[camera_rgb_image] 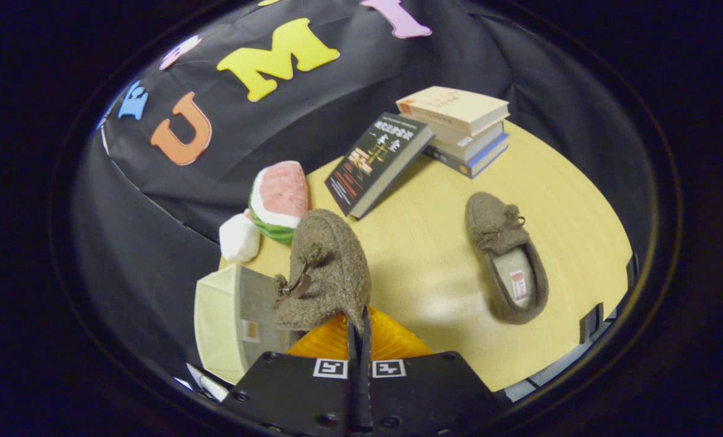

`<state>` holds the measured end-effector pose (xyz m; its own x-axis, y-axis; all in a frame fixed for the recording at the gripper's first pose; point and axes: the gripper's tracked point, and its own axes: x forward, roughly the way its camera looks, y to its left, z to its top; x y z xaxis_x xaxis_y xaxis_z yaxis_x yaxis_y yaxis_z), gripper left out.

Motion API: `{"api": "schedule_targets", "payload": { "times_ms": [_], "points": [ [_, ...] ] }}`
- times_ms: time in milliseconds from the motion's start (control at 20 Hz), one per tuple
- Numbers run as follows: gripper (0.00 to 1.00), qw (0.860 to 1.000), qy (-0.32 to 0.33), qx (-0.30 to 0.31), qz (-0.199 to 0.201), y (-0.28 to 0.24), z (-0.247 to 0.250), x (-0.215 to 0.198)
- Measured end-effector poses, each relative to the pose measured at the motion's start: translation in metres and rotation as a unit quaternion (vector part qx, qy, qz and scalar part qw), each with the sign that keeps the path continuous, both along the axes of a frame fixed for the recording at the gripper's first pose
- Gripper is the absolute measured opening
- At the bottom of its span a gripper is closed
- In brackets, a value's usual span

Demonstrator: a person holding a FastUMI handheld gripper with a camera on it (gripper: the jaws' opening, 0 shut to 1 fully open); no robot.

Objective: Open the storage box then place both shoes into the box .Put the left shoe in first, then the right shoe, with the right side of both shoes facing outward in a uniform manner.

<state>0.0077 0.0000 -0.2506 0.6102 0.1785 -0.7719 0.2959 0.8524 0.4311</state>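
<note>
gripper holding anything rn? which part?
Yes: the gripper is shut on the brown slipper, pinching its rim at the heel end, lifted over the storage box.

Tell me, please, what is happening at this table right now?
The hand-held gripper is shut on one brown slipper, holding it up above the cream storage box just ahead of the fingers. The other slipper lies on the wooden table, beyond the fingers. Books and a watermelon toy sit farther back.
</note>
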Motion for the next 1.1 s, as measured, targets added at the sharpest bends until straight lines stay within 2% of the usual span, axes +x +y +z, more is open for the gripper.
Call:
{"api": "schedule_targets", "payload": {
  "times_ms": [250, 400, 700, 1100],
  "points": [
    [0.0, 0.998, -0.058, 0.024, -0.012, 0.085, 0.073, 0.014],
    [0.0, 0.997, -0.073, 0.022, -0.003, 0.138, 0.086, 0.023],
    [0.0, 0.999, -0.039, 0.012, 0.034, 0.23, 0.049, 0.012],
    [0.0, 0.998, 0.017, -0.014, 0.056, 0.277, -0.034, 0.003]
  ]
}}
